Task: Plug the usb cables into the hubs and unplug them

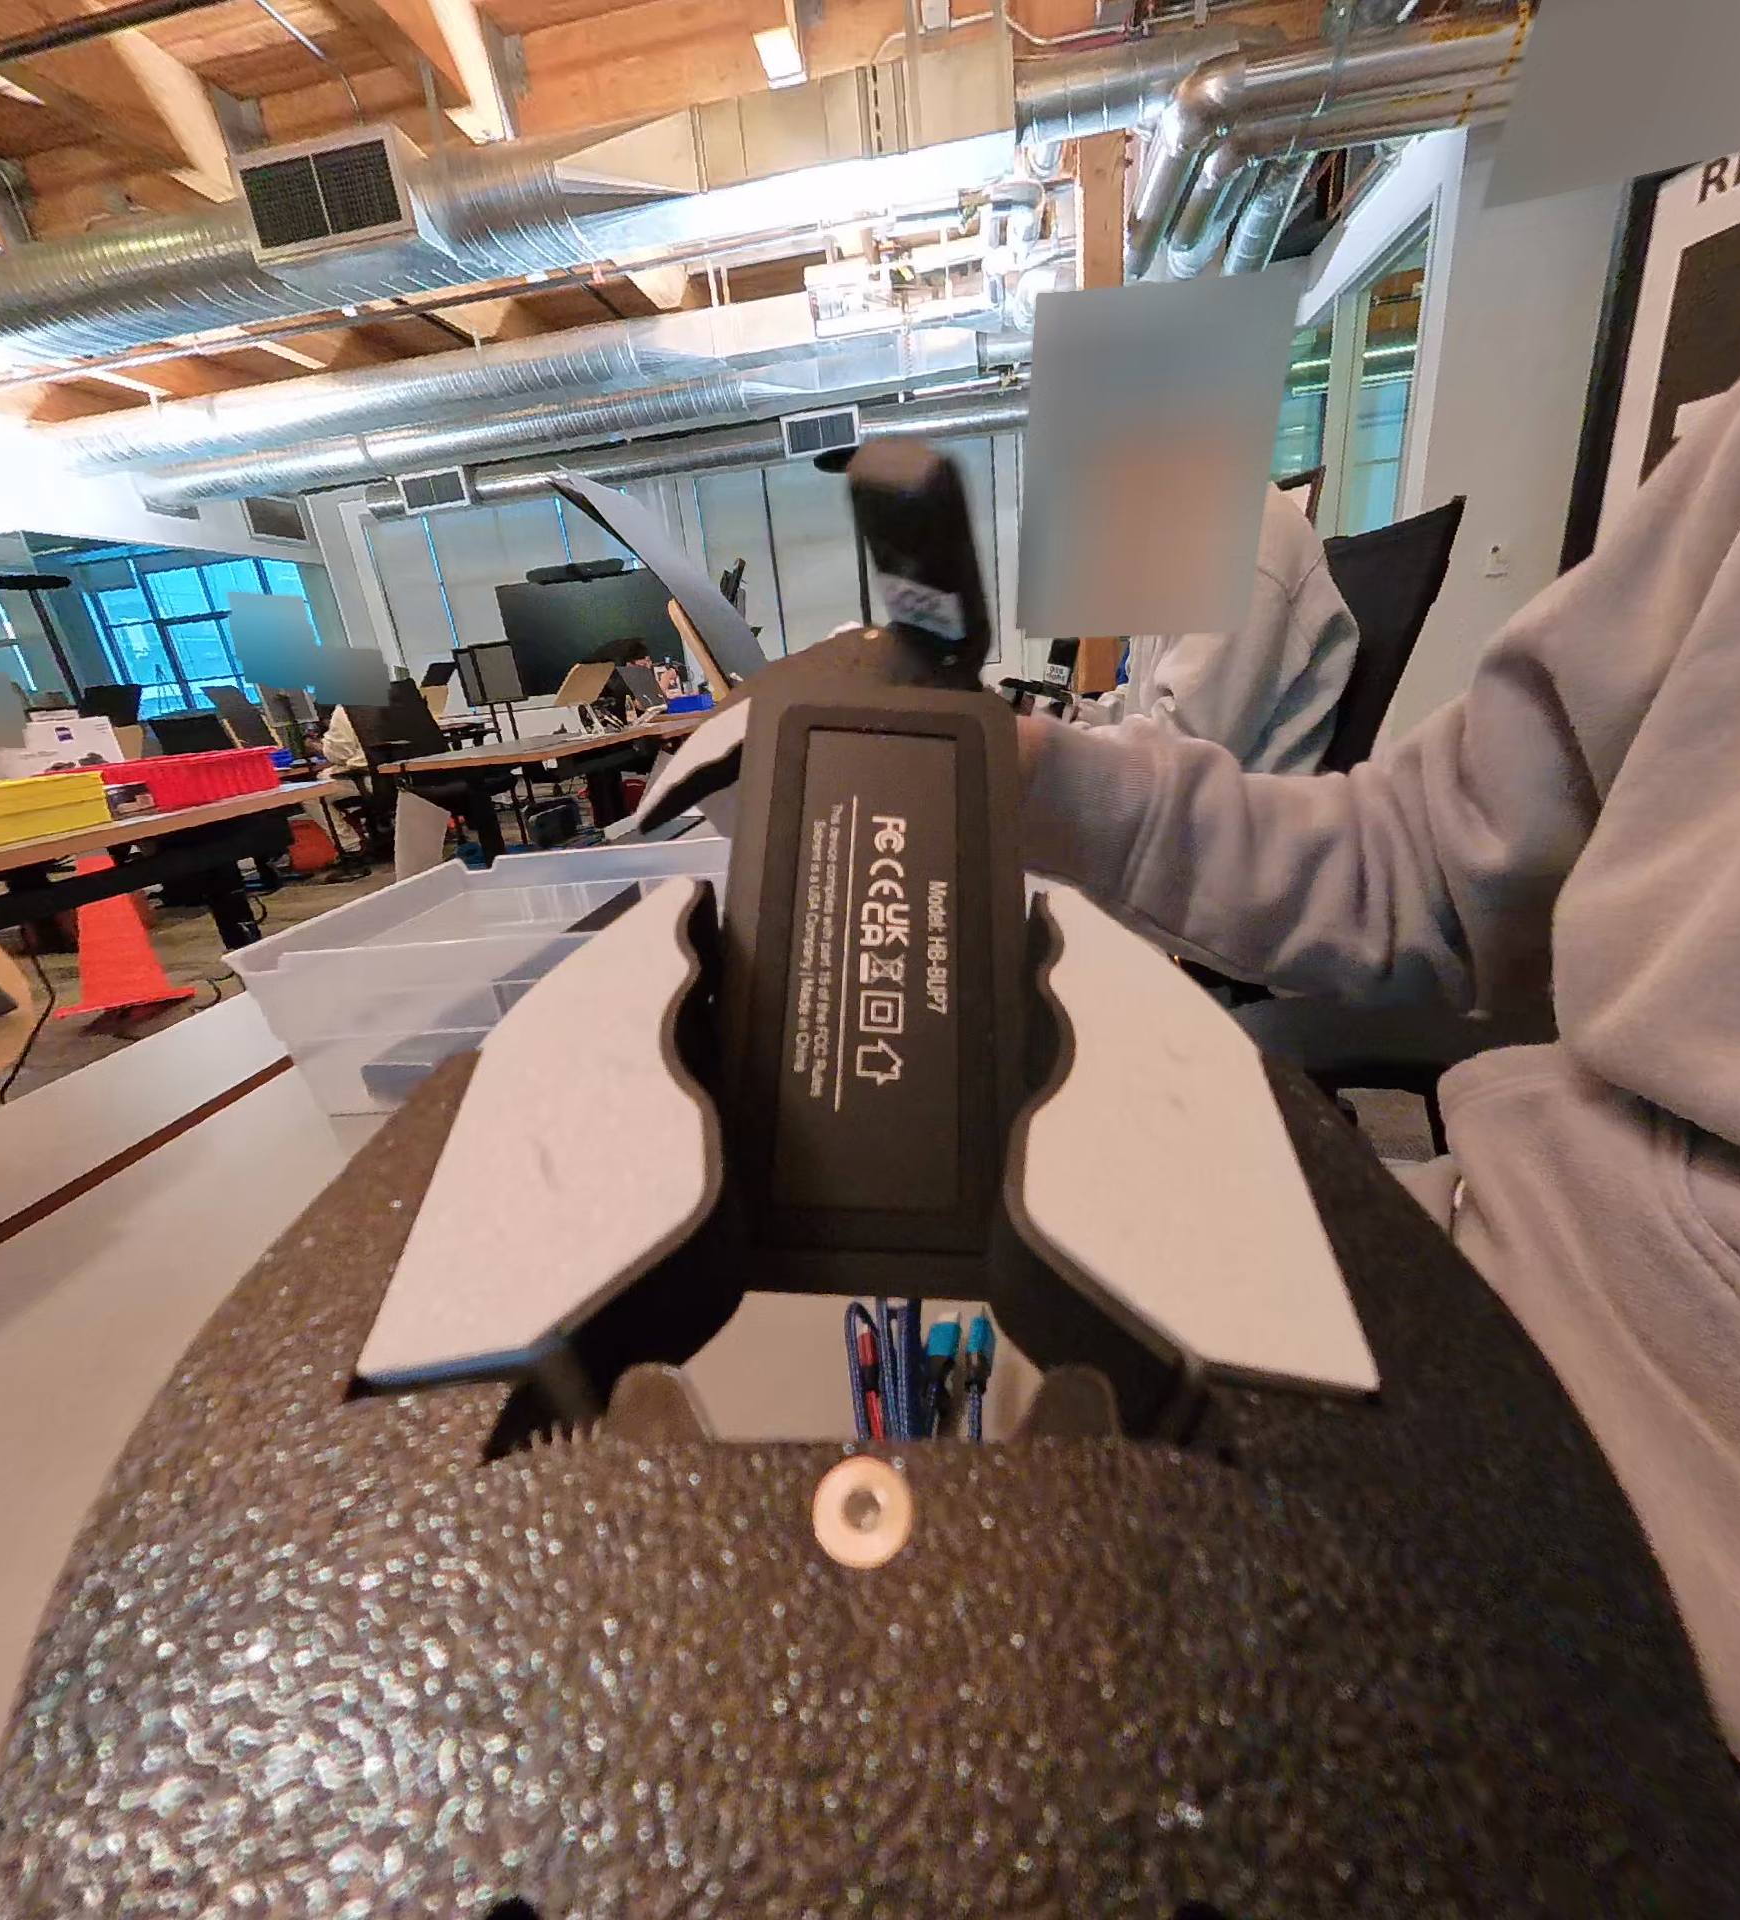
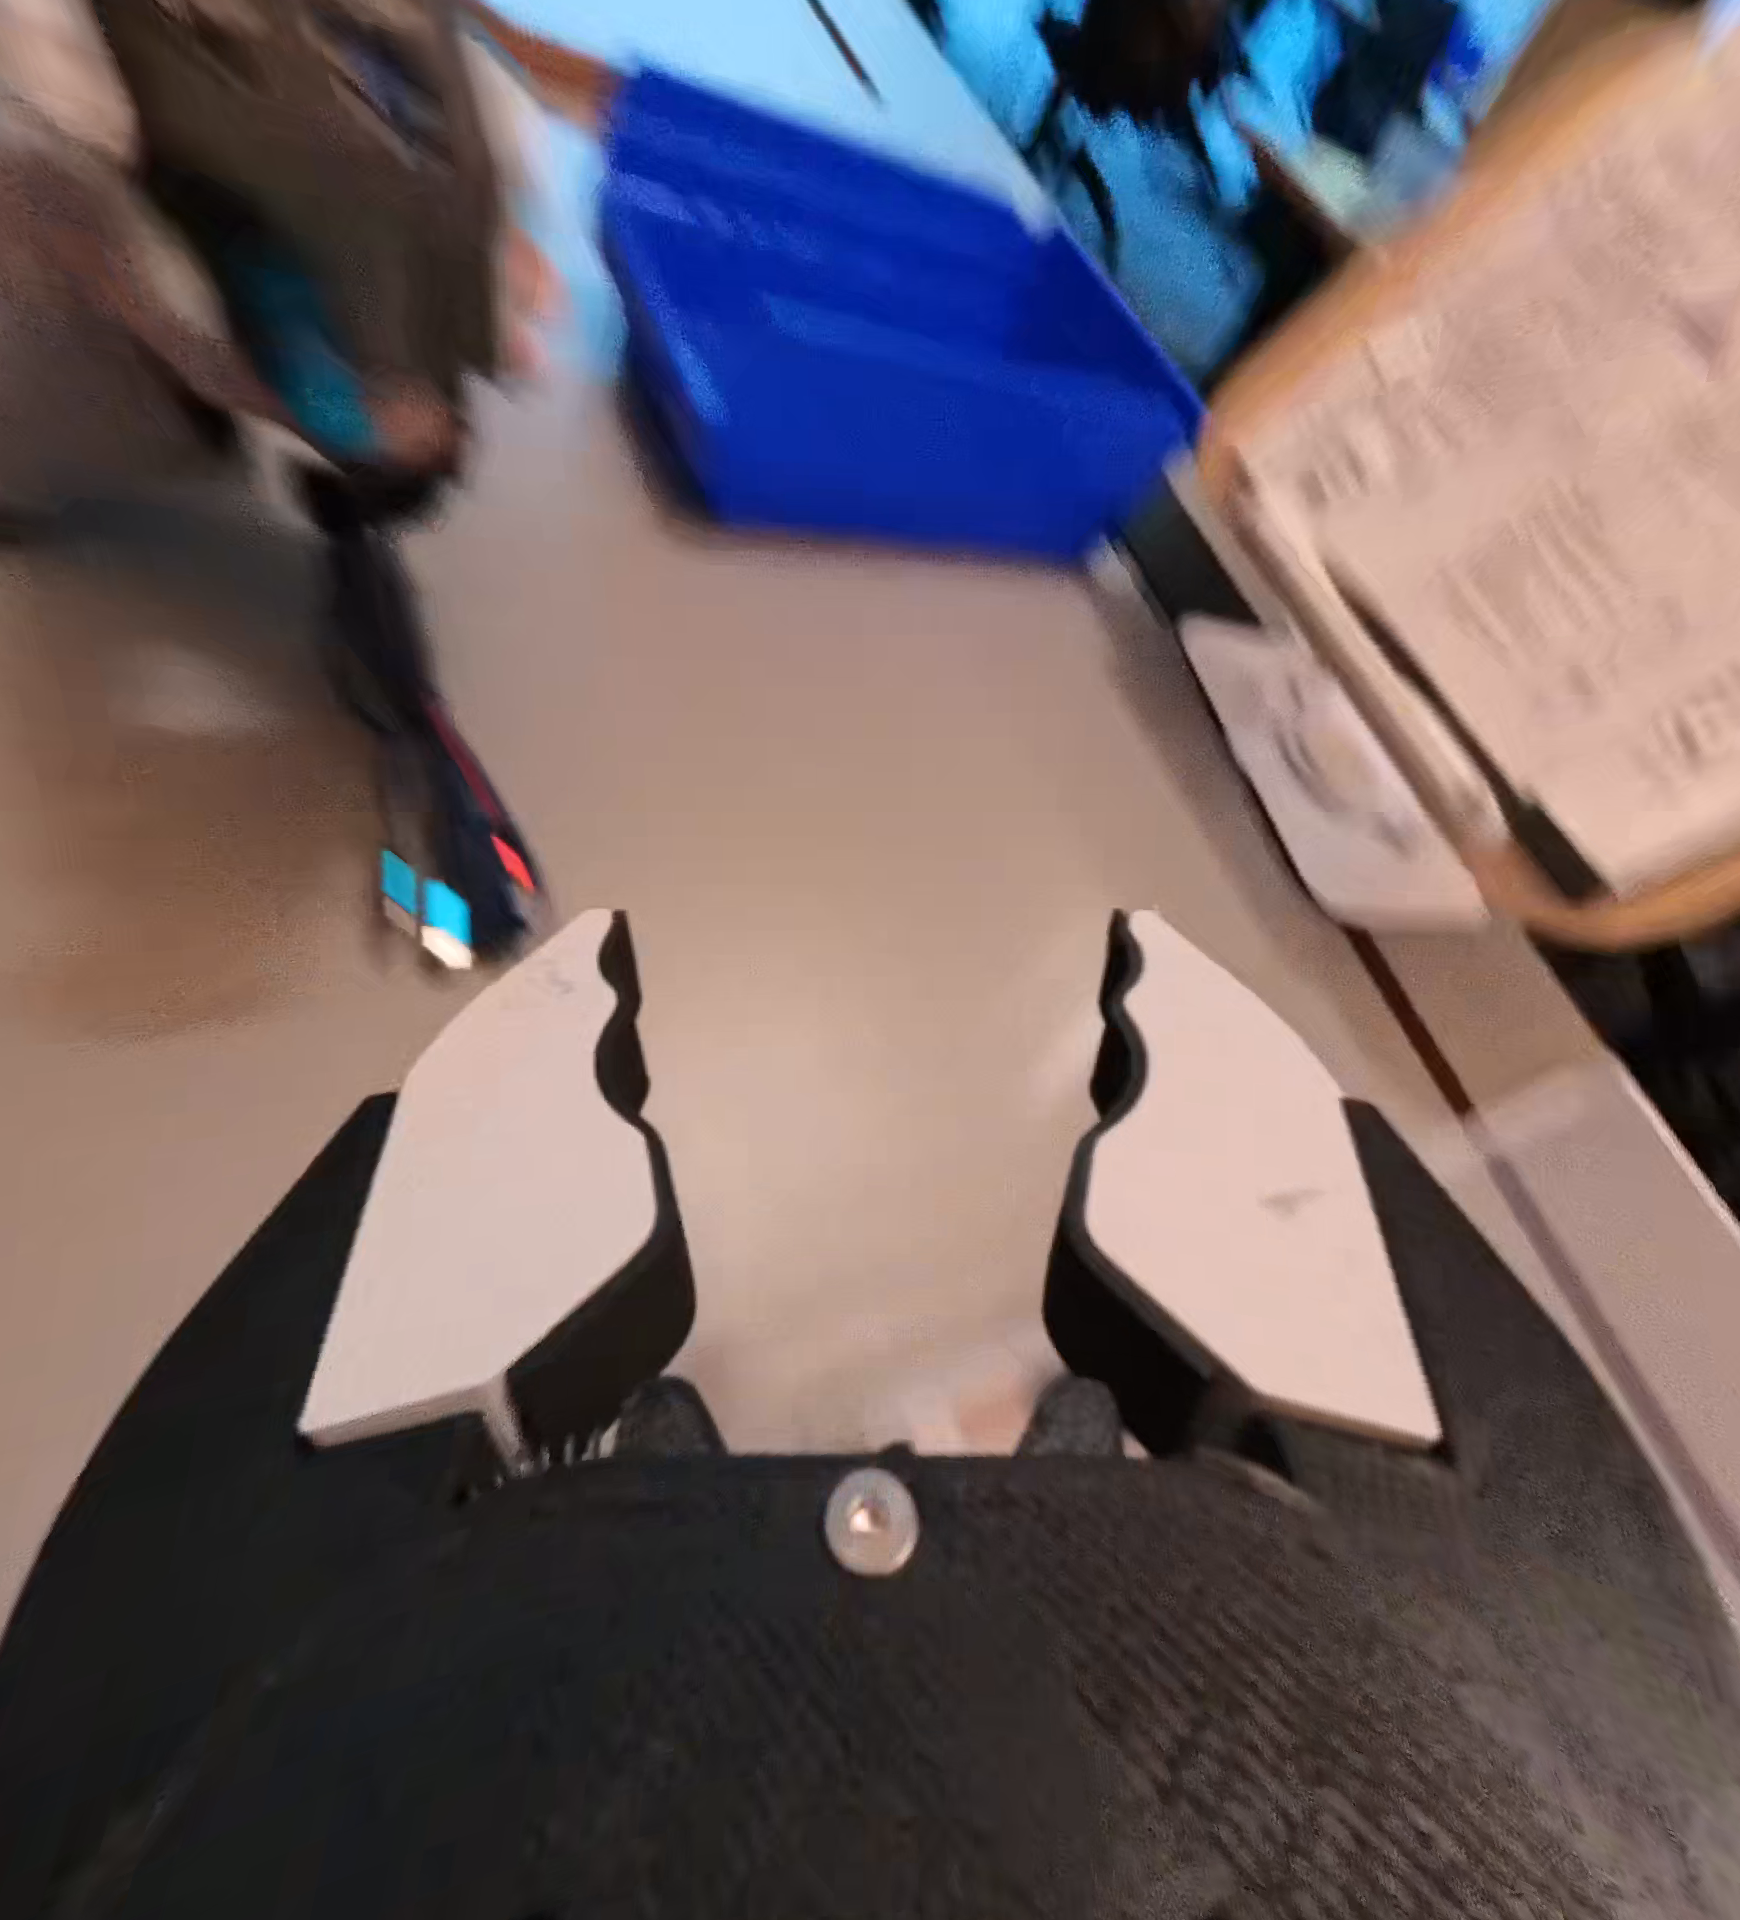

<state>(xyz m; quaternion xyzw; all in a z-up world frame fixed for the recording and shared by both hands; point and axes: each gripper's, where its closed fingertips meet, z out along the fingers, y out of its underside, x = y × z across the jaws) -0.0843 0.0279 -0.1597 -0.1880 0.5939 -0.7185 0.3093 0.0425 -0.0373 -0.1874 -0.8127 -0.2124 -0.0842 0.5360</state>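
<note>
The left wrist view looks along its raised left gripper (image 1: 871,904), tilted up toward the ceiling ducts (image 1: 533,384), very close to the hub (image 1: 871,977). The right wrist view looks down along the right gripper (image 2: 866,925) at the table (image 2: 845,779), blurred. Both catch the dangling cables (image 2: 440,831)
</note>
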